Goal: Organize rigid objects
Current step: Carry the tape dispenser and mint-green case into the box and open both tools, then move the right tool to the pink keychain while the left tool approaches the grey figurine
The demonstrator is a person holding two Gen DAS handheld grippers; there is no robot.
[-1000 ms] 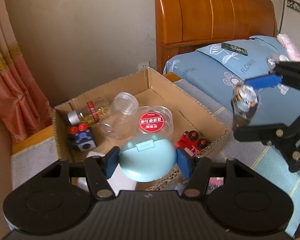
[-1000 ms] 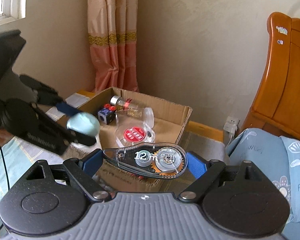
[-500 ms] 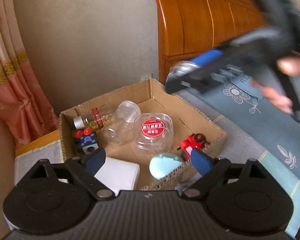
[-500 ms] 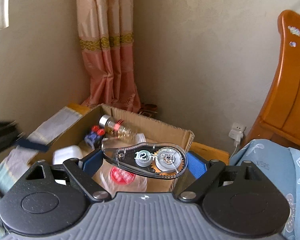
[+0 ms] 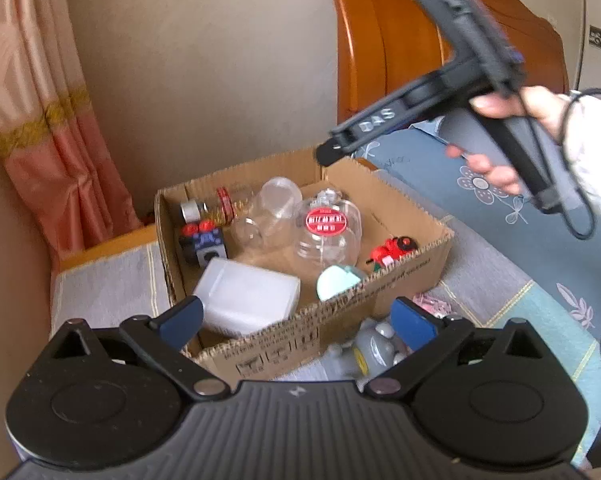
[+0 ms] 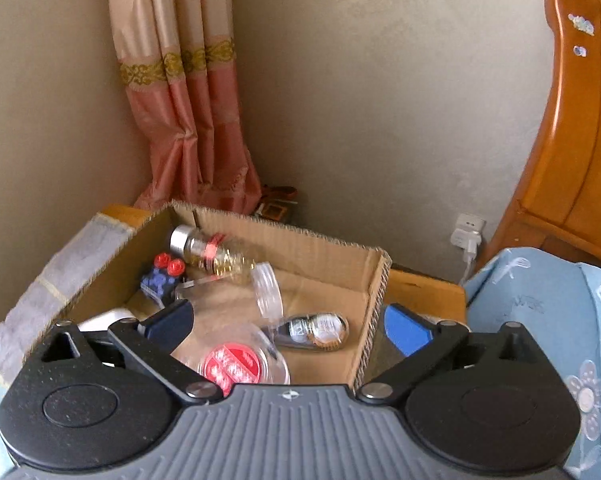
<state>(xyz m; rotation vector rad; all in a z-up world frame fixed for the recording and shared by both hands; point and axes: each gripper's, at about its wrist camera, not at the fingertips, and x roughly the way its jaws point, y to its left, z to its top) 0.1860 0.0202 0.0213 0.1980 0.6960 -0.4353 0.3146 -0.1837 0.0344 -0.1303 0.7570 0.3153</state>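
Both grippers' jaws are opening, released and empty, left gripper [image 5: 296,320] and right gripper [image 6: 288,326] hovering over the cardboard box [image 5: 404,276].

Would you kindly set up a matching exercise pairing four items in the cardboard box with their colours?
Items:
1. round case
2. toy vehicle
3. rectangular container
4. cube

Colours:
A. white
B. dark blue with red knobs
C. pale teal
D. red

Pairs: 1-C, 2-D, 3-A, 4-B
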